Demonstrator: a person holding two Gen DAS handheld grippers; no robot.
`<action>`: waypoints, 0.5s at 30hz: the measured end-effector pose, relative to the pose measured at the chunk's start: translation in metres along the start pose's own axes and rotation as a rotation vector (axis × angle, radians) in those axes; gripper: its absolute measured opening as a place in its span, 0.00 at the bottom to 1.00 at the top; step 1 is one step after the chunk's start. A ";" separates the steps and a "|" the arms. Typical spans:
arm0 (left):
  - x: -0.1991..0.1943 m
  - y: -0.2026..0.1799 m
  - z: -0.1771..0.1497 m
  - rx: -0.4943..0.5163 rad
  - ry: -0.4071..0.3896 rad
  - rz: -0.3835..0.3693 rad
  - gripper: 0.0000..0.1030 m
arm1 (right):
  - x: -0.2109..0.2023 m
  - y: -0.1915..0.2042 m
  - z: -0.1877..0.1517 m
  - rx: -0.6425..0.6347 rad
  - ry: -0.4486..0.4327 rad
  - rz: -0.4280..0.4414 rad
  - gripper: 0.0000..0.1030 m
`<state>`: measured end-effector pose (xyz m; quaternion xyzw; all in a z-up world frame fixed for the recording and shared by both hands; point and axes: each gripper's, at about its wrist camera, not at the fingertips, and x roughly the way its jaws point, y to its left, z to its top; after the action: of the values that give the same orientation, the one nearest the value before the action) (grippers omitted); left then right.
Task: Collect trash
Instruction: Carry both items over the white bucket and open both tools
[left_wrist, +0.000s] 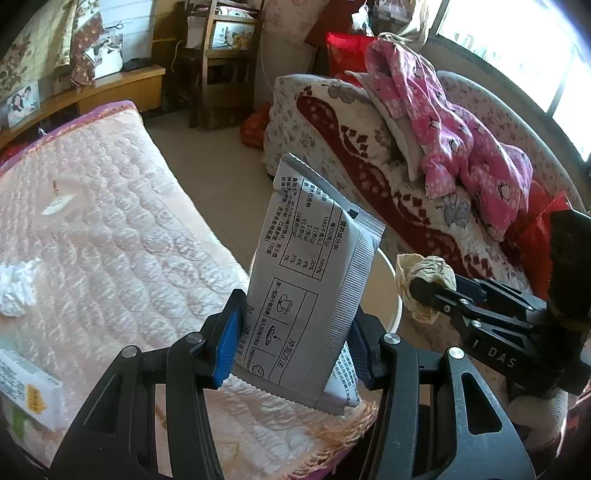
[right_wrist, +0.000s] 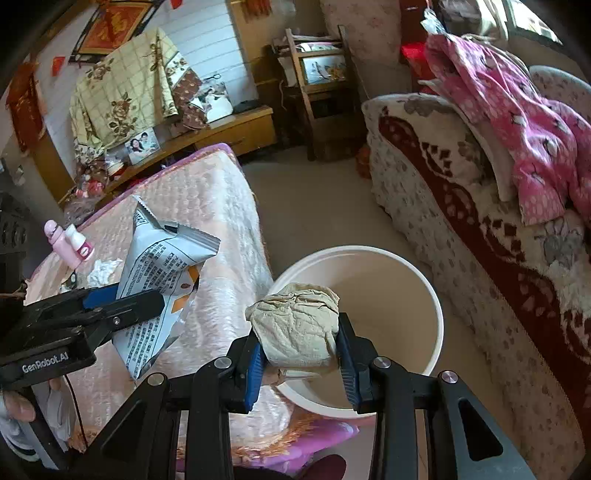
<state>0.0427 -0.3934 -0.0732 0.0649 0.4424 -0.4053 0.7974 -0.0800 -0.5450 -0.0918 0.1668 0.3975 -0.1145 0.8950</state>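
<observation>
My left gripper (left_wrist: 291, 343) is shut on a silver printed food packet (left_wrist: 310, 273), holding it upright at the corner of the pink quilted table (left_wrist: 110, 229). The packet also shows in the right wrist view (right_wrist: 159, 280), with the left gripper (right_wrist: 147, 299) around it. My right gripper (right_wrist: 301, 350) is shut on a crumpled beige paper wad (right_wrist: 299, 325), held over the near rim of the white round bin (right_wrist: 391, 295). In the left wrist view the wad (left_wrist: 424, 280) and right gripper (left_wrist: 428, 291) hang beside the bin rim (left_wrist: 395, 295).
A white tissue wad (left_wrist: 16, 291), a small paper scrap (left_wrist: 55, 205) and a box (left_wrist: 26, 391) lie on the table. Small pink bottles (right_wrist: 70, 243) stand at its far side. A sofa with a pink garment (right_wrist: 509, 122) borders the bin on the right.
</observation>
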 end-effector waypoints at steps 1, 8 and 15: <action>0.003 -0.002 0.001 0.002 0.003 0.000 0.48 | 0.003 -0.004 0.000 0.005 0.003 -0.002 0.33; 0.026 -0.009 0.003 0.000 0.005 0.005 0.52 | 0.023 -0.024 -0.003 0.041 0.034 -0.033 0.38; 0.041 -0.015 0.002 0.004 0.024 0.001 0.60 | 0.035 -0.036 -0.007 0.069 0.036 -0.040 0.57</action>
<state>0.0452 -0.4281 -0.0992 0.0714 0.4512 -0.4049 0.7921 -0.0744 -0.5777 -0.1299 0.1914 0.4129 -0.1428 0.8789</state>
